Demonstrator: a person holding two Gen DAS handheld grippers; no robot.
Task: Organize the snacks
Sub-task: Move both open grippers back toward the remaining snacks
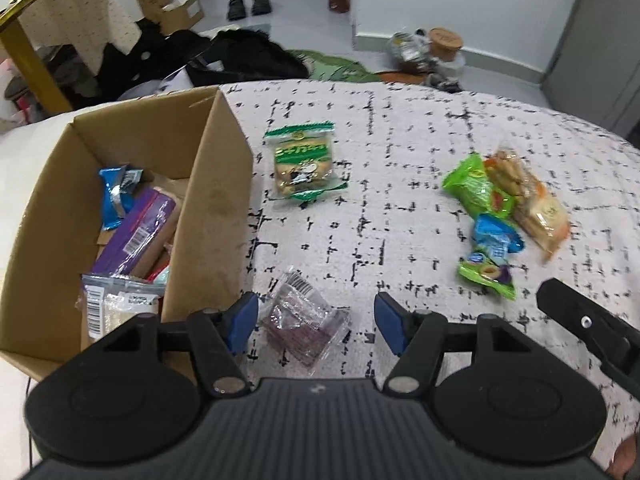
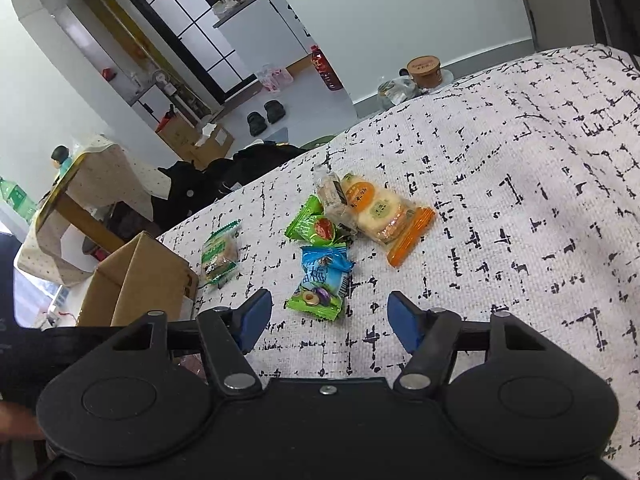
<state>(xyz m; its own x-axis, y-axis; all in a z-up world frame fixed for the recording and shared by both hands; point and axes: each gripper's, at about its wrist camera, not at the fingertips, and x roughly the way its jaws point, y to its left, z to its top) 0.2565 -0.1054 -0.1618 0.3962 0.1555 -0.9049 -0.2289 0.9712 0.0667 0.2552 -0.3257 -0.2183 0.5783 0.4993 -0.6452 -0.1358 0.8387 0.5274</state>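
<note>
My left gripper (image 1: 316,324) is open, pointing down at the patterned white cover. A clear packet with dark purple contents (image 1: 306,320) lies between its blue pads, nearer the left one, and is not pinched. A cardboard box (image 1: 224,184) stands to its left. The box holds a blue packet (image 1: 114,196), a purple pack (image 1: 140,232) and a clear barcoded bag (image 1: 120,304). My right gripper (image 2: 330,324) is open too. A green plum packet (image 2: 316,300) lies just beyond its fingertips, with a blue packet (image 2: 326,268) behind it.
A green peanut packet (image 1: 304,164) lies alone near the box. A green packet (image 2: 316,226), a nougat pack (image 2: 332,196) and an orange-edged cracker pack (image 2: 384,208) are piled together. Past the cover's far edge are black clothes (image 1: 248,56), shoes and a gold-legged table (image 1: 28,52).
</note>
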